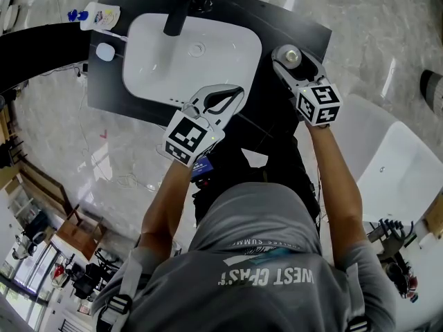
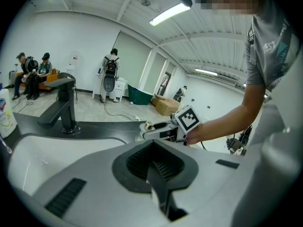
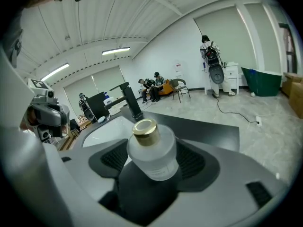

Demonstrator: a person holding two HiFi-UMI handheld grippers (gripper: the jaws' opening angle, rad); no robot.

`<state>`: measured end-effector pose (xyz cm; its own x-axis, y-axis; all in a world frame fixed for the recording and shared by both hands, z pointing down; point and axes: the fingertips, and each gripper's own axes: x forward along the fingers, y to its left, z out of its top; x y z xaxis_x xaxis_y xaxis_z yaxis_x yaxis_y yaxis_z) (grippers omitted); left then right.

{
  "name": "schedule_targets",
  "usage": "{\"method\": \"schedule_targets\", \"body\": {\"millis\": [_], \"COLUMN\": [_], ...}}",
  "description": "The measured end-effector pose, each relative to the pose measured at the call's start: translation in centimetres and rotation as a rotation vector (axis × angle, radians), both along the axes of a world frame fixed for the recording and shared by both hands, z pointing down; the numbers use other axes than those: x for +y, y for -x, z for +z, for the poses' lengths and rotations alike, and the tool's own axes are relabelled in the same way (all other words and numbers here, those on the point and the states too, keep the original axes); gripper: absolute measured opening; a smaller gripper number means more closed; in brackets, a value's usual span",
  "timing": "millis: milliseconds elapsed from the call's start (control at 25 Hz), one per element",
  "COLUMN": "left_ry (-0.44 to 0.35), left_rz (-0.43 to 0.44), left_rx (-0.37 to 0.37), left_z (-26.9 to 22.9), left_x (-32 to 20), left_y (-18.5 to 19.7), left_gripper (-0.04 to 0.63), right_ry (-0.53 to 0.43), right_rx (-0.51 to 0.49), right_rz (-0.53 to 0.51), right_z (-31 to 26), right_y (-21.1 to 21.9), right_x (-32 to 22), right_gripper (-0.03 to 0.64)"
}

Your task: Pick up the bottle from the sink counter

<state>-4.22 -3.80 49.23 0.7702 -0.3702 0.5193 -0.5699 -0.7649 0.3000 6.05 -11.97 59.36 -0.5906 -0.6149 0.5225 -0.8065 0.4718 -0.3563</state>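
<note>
A small frosted bottle (image 3: 152, 156) with a gold cap (image 3: 144, 127) sits tilted between the jaws of my right gripper (image 1: 288, 57), which is shut on it. In the head view the bottle's cap (image 1: 289, 54) shows above the right part of the black sink counter (image 1: 297, 21), beside the white basin (image 1: 156, 61). My left gripper (image 1: 232, 97) hangs over the basin's front right edge with its jaws together and nothing in them. From the left gripper view my right gripper (image 2: 158, 129) is seen ahead with the bottle's cap (image 2: 148, 125).
A black faucet (image 1: 177, 8) stands at the back of the basin. A white squeeze bottle with a blue cap (image 1: 95, 15) and a small white round thing (image 1: 105, 51) lie at the counter's left end. White furniture (image 1: 405, 164) stands to the right. People sit far off (image 2: 32, 74).
</note>
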Motion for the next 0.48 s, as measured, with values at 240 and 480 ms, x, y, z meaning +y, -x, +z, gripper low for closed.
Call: {"method": "schedule_targets", "body": {"millis": [240,480], "left_ry": [0.027,0.051], "left_rz": [-0.005,0.003], "left_rx": [-0.016,-0.008], "left_z": [1.8,2.3], "left_x": [0.2,0.9], "left_y": [0.4,0.2], "left_gripper": [0.002,0.002], "right_ry": [-0.010,0.011], "right_rx": [-0.004,-0.056], "right_rz": [0.015,0.079], "right_z": [-0.1,-0.2], "right_y": [-0.2,-0.6], "right_x": [-0.1,-0.4], "right_gripper": [0.322,0.321]}}
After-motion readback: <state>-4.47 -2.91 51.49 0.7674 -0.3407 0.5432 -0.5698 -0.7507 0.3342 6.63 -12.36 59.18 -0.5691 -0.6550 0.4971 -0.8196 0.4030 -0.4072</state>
